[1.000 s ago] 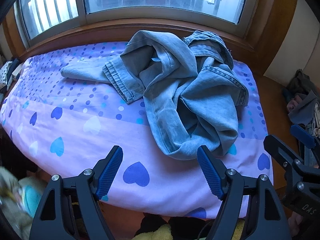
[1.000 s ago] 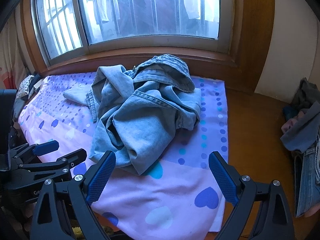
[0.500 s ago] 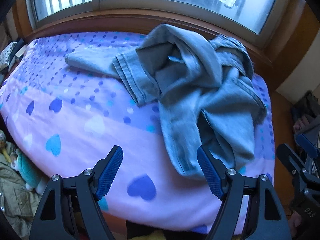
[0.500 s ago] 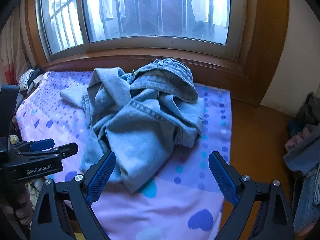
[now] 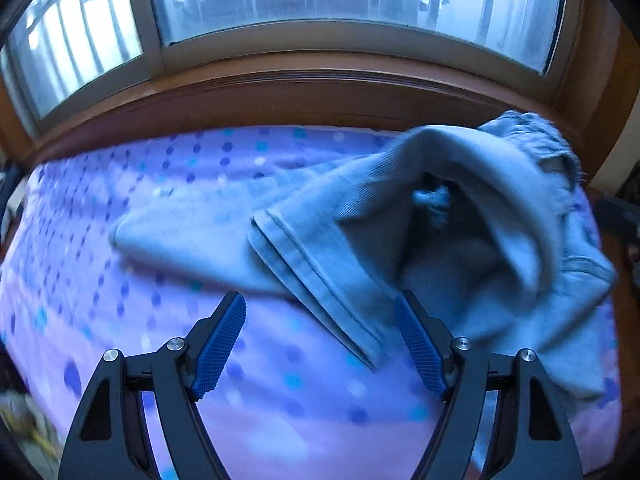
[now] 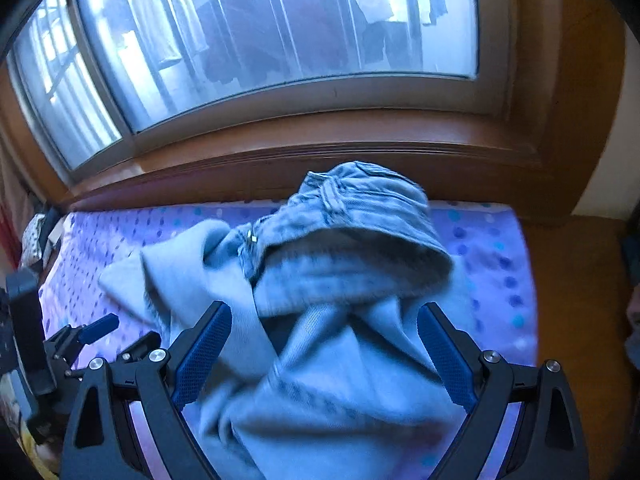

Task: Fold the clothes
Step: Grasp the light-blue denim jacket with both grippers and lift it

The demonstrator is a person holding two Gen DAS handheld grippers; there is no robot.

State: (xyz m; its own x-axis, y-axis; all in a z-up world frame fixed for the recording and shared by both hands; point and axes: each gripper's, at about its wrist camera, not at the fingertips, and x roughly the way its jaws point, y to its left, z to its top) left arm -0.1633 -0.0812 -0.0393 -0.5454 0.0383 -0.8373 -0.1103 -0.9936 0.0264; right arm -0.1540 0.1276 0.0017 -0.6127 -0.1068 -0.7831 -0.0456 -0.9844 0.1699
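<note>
A crumpled pair of light blue jeans (image 5: 420, 240) lies in a heap on the purple dotted bedspread (image 5: 140, 220). One leg hem (image 5: 316, 284) stretches toward my left gripper (image 5: 320, 344), which is open and empty just above the hem. In the right wrist view the jeans (image 6: 340, 288) fill the middle, waistband on top. My right gripper (image 6: 324, 352) is open and empty, low over the heap, its jaws on either side of the cloth. The left gripper shows at the left edge of the right wrist view (image 6: 116, 336).
A wooden window sill (image 5: 320, 96) and window run along the far side of the bed. A wooden ledge (image 6: 580, 300) lies right of the bedspread. Other clothes sit at the far right edge (image 6: 634, 320).
Both grippers have moved forward and down toward the jeans, which now look much larger. The left one has closed in on the leg hem, the right one on the heap. The jeans have not moved.
</note>
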